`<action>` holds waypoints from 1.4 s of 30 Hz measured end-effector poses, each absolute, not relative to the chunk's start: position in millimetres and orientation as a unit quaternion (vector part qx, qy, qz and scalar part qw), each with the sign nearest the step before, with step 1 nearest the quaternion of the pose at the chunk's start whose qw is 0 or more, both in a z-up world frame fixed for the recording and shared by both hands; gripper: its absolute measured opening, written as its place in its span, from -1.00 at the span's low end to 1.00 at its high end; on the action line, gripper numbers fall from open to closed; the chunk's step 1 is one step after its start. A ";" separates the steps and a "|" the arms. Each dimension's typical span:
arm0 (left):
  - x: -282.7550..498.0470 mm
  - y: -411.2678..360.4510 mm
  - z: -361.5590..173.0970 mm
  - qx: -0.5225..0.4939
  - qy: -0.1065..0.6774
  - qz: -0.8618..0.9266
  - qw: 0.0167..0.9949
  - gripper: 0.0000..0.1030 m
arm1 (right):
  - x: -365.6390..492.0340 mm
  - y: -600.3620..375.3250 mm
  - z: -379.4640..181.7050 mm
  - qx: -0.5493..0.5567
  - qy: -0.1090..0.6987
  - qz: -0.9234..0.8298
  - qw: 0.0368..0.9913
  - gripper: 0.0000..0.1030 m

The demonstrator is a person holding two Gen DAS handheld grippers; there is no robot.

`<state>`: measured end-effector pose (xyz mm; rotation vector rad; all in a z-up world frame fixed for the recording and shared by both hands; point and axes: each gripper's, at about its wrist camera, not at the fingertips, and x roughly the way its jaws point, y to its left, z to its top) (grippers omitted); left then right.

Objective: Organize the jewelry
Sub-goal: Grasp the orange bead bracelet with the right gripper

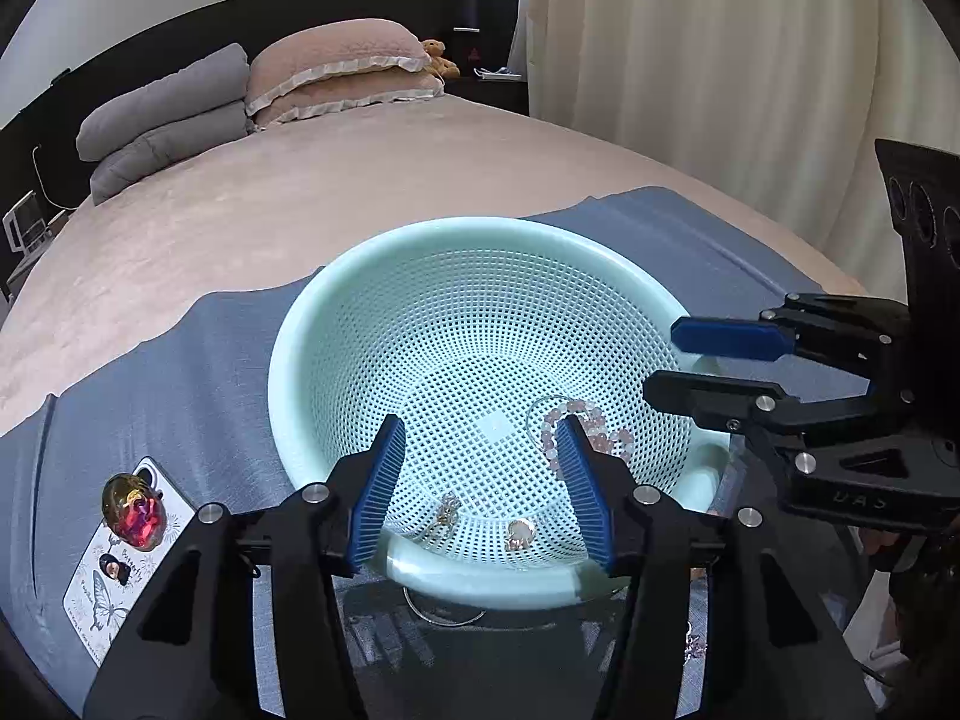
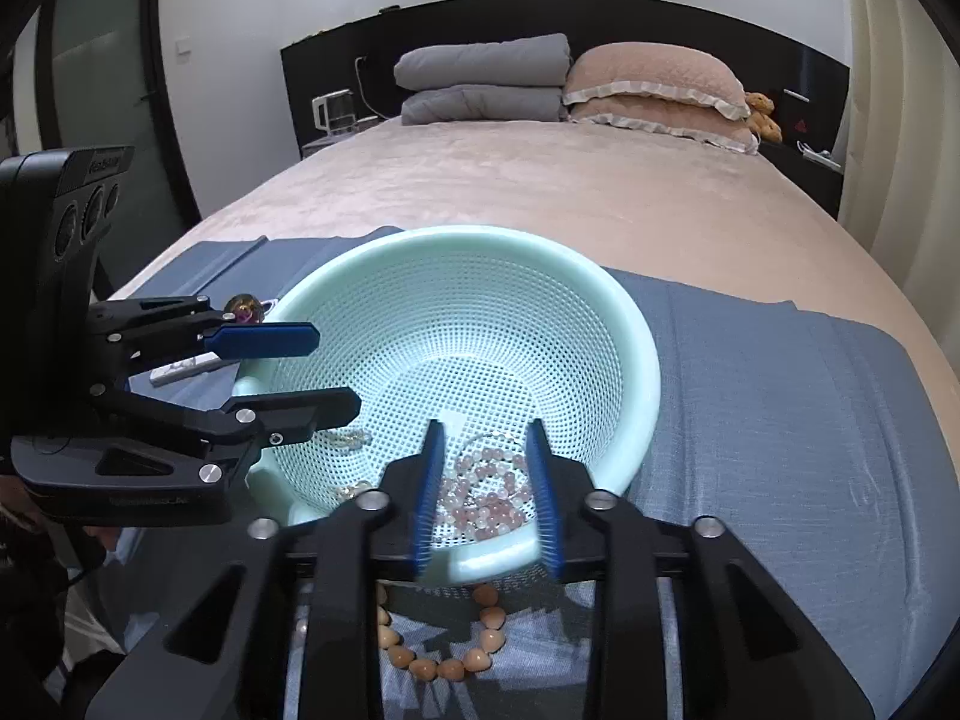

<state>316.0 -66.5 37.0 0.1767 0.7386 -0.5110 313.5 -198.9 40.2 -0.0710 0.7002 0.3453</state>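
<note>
**Both claws standing open over the mint basket**

You are holding your left claw (image 1: 480, 474) over the near rim of the mint-green mesh basket (image 1: 420, 252), its jaws standing fairly wide with nothing between the blue pads. Inside the basket, just beyond that claw, a small gold piece (image 1: 447, 510) and a pale charm (image 1: 519, 534) are lying on the mesh near the rim. Beside them the pink bead bracelet (image 1: 600, 429) is resting on the basket floor, partly hidden behind your left claw's right finger.

You are keeping your right claw (image 2: 486, 468) over the same basket, jaws parted to a middling width, with the pink beads lying loose in the basket below the gap and no pad pressing on them. A peach bead bracelet (image 2: 444, 660) is lying outside the basket on the blue-grey cloth (image 2: 780, 420), just under the near rim. A thin metal ring (image 1: 444, 615) is lying there too.

To the left of the basket a glossy amber-and-red hair clip (image 1: 133, 510) is sitting on a white printed card (image 1: 114, 594). The cloth is spread over the pink bed (image 1: 270, 210).
</note>
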 end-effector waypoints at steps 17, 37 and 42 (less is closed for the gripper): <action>281.5 -42.7 47.1 0.073 0.350 -0.226 0.906 0.72 | 264.8 -229.2 46.8 -0.023 0.327 0.156 0.932 0.42; 256.7 -28.3 -12.1 0.053 0.391 -0.194 0.898 0.88 | 250.3 -225.0 -6.6 -0.020 0.375 0.165 0.912 0.63; 274.0 -35.8 -20.1 0.047 0.396 -0.185 0.899 0.88 | 259.0 -217.4 -17.9 -0.012 0.384 0.174 0.907 0.63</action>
